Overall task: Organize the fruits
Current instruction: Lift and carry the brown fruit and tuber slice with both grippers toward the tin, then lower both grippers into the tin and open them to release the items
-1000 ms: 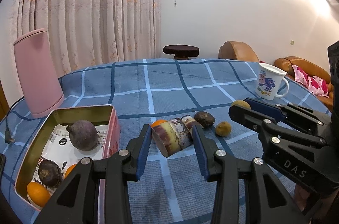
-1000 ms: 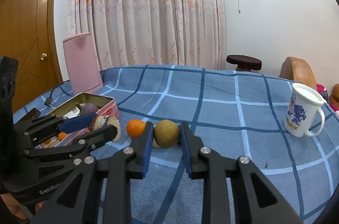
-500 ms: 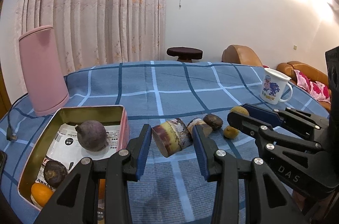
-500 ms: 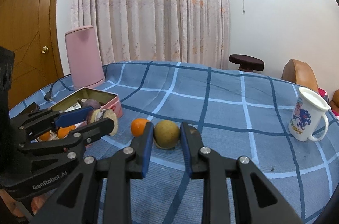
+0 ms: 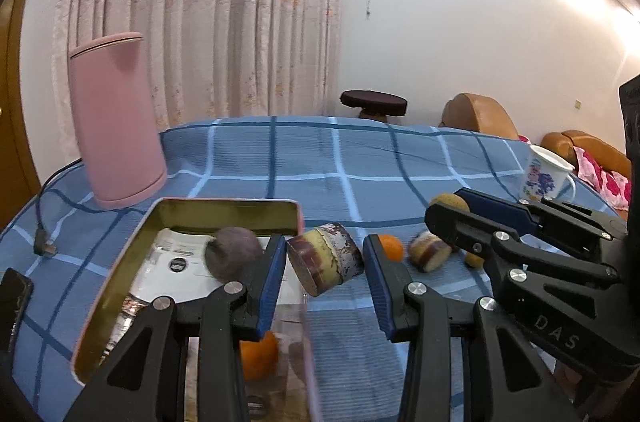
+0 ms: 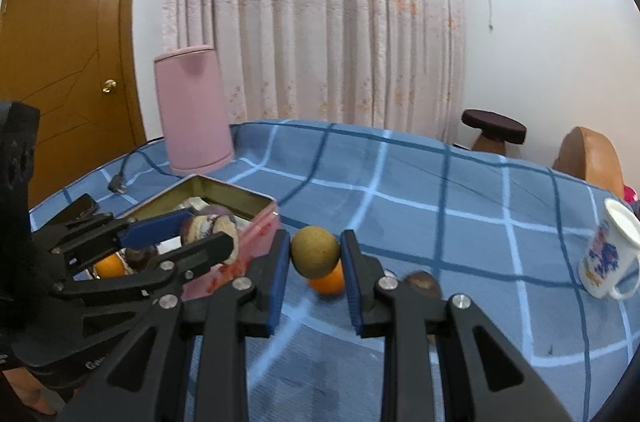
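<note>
My left gripper (image 5: 325,264) is shut on a short purple-and-yellow sugarcane piece (image 5: 326,262), held above the right rim of the pink tin box (image 5: 224,203); it also shows in the right wrist view (image 6: 210,234). The box holds a purple round fruit (image 5: 232,254), an orange (image 5: 258,354) and dark fruits. My right gripper (image 6: 314,254) is shut on a yellow-brown round fruit (image 6: 315,251), lifted above an orange (image 6: 328,280) on the table. Another cane piece (image 5: 430,254) and a dark fruit (image 6: 420,280) lie on the cloth.
A tall pink container (image 5: 116,126) stands behind the box, with a black cable (image 5: 44,242) beside it. A white printed mug (image 6: 610,250) stands at the right. The blue checked tablecloth (image 5: 340,162) covers the table. Sofas and a stool stand beyond.
Both grippers have moved left toward the tin box, carrying their fruits. The left one now holds the cane piece over the box's right rim; the right one has lifted its fruit.
</note>
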The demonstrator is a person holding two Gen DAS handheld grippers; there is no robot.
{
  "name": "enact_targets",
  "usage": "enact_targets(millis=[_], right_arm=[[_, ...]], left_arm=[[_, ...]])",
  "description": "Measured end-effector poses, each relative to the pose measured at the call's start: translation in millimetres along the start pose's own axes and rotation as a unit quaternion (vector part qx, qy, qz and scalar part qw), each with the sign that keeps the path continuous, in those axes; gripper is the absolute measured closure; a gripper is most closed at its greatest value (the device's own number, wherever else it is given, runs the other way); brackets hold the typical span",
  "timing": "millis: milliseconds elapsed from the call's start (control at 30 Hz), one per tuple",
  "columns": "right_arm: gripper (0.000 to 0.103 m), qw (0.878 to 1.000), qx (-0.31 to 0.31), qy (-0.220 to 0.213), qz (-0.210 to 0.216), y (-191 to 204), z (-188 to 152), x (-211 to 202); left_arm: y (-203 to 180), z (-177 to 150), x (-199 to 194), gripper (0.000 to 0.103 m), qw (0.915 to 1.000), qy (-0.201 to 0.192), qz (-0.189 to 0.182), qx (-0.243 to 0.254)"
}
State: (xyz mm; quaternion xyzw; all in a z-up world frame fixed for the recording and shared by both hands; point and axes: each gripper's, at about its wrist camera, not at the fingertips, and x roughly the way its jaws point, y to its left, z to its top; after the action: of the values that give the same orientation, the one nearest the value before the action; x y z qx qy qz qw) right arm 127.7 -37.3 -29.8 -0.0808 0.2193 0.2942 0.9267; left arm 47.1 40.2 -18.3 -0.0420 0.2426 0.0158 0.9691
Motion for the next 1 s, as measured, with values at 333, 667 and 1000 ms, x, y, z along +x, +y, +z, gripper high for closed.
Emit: enact_targets(millis=[333, 667, 1000], right_arm=[[0.075, 1.0, -0.015, 0.0, 0.027, 27.0, 15.8, 17.2], [0.075, 0.998, -0.025, 0.019, 0.06, 56.7, 23.2, 44.0], [0.075, 0.993, -0.041, 0.066, 0.091, 90.0, 2.9, 75.3]], left_arm=[[32.4, 3.3, -1.6, 0.061, 0.9992, 0.006, 0.034, -0.018], [78.1, 3.2, -0.7, 0.061, 0.9954, 0.021, 0.084, -0.043], [113.5, -6.3, -2.7, 0.061, 0.9911, 0.034, 0.108, -0.07]])
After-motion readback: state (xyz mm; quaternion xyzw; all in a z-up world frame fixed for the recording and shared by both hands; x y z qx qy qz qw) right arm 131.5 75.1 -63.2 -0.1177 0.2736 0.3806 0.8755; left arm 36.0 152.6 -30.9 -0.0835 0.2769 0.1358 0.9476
